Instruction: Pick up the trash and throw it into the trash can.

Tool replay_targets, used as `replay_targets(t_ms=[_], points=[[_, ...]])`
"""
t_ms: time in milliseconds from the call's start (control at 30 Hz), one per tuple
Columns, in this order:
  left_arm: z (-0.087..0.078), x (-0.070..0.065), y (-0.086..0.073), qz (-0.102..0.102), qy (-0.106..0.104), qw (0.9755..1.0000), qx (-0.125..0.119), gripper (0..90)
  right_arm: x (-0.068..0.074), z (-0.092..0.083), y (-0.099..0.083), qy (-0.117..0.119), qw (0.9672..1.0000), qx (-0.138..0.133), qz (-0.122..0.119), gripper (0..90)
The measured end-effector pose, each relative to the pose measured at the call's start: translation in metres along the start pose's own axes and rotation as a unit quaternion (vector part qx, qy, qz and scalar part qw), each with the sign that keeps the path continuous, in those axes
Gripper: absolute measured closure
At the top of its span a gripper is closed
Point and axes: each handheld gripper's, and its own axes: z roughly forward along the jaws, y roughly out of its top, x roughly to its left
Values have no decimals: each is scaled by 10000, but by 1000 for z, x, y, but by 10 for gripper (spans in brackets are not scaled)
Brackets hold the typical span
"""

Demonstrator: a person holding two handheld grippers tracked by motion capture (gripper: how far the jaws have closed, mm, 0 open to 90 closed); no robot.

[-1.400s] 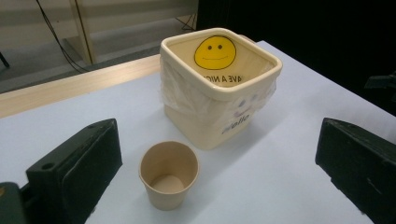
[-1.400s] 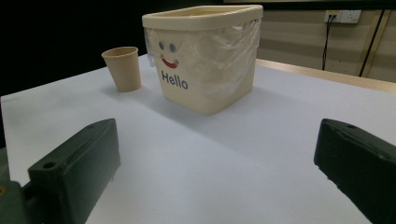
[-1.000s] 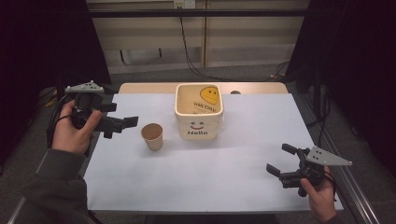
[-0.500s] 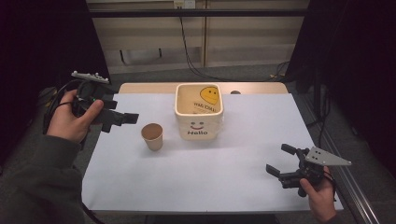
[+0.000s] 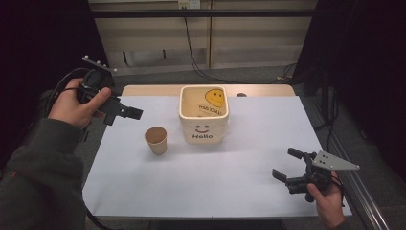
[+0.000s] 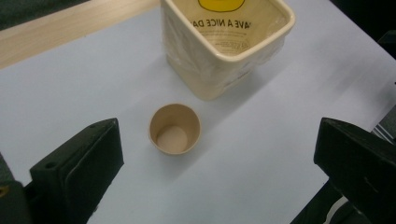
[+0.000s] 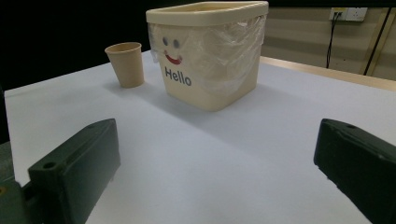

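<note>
A brown paper cup stands upright and empty on the white table cover. Just right of it is a cream square bin with a smiley face, the word "Hello" and a plastic liner. My left gripper is held in the air over the table's left edge, open, aimed down at the cup and the bin. My right gripper rests low near the front right corner, open, with nothing in it. It faces the bin and the cup.
A bare wooden strip runs along the table's far edge, with a small dark spot on it. Cables hang on the wall behind. Dark curtains flank both sides. White cover stretches between the right gripper and the bin.
The left hand has lifted its gripper and drawn it a little back from the cup, tilting it downward. The right gripper, the cup and the bin have not moved.
</note>
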Motion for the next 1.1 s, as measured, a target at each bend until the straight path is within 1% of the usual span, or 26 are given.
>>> replay_targets(t_ms=[33, 67, 100, 133, 167, 200, 267, 300, 367, 433, 467, 500, 533, 567, 633, 733, 767, 800, 833, 867, 900, 933, 967, 1000, 1033, 1100], points=[[1, 0, 2, -31, 35, 9999, 98, 11, 0, 0, 0, -4, 10000, -1, 1, 0], [1, 0, 3, 27, 21, 9998, 218, 11, 0, 0, 0, -4, 10000, 3, -8, 0], [1, 0, 5, 23, 24, 9996, 276, 11, 0, 0, 0, 5, 10000, 7, -2, 1], [2, 0, 6, -27, 14, 9996, 298, 11, 0, 0, 0, 5, 10000, 7, -5, 1], [2, 1, 8, 36, 4, 9993, 373, 11, 0, 0, 0, 21, 10000, 16, -6, 1], [2, 1, 10, 44, -15, 9991, 421, 11, 0, 0, 0, 23, 10000, 15, -7, 1], [4, 0, 13, -34, -30, 9988, 496, 11, 0, 1, 0, 16, 10000, 14, -12, 1], [4, 1, 15, 11, -37, 9985, 551, 11, 0, 1, 0, 7, 10000, 7, -19, 1], [6, 1, 17, -27, -24, 9982, 603, 11, 0, 1, 0, 3, 10000, 16, -9, 1], [7, 2, 20, -4, -14, 9975, 711, 17, 0, 1, 0, 8, 10000, 17, -13, 2], [8, 2, 22, 0, 27, 9973, 738, 17, 0, 1, 0, 5, 10000, 24, 4, 2], [9, 2, 23, -9, 9, 9973, 741, 17, 0, 1, 0, 6, 10000, 21, 4, 2], [9, 2, 25, 46, 14, 9969, 789, 17, 0, 1, 0, 6, 10000, 21, 3, 2], [10, 1, 26, 25, 15, 9968, 803, 17, 0, 1, 0, 8, 10000, 21, -2, 2], [12, 2, 28, 76, 45, 9960, 885, 17, 0, 1, 0, 19, 10000, 14, -25, 2], [16, 3, 30, 87, 52, 9951, 982, 17, 0, 1, 0, 19, 10000, 17, -26, 2], [18, 3, 31, 51, 72, 9951, 981, 17, 0, 1, 0, 20, 10000, 18, -27, 2], [19, 5, 32, 107, 72, 9947, 1021, 17, 0, 0, 0, 12, 10000, 29, -15, 2], [21, 5, 33, 44, 77, 9950, 995, 17, 0, 1, 0, 10, 10000, 28, -29, 2], [22, 5, 33, 35, 83, 9948, 1014, 17, 0, 1, 0, 14, 10000, 28, -24, 2], [23, 6, 34, 70, 63, 9943, 1063, 17, 0, 1, 0, 20, 10000, 33, -19, 2], [25, 7, 35, 43, 62, 9941, 1085, 17, 0, 1, 0, 17, 10000, 38, -15, 2], [27, 6, 35, -62, 79, 9946, 1032, 17, 0, 1, 0, 18, 10000, 37, -15, 1], [28, 8, 36, -4, 73, 9941, 1087, 18, 0, 1, 0, 16, 10000, 34, -17, 2], [30, 8, 36, -89, 126, 9944, 1041, 20, 0, 1, 0, 14, 10000, 35, -16, 2], [35, 10, 37, -102, 161, 9937, 1100, 20, 0, 1, 0, 16, 10000, 37, -20, 2]])
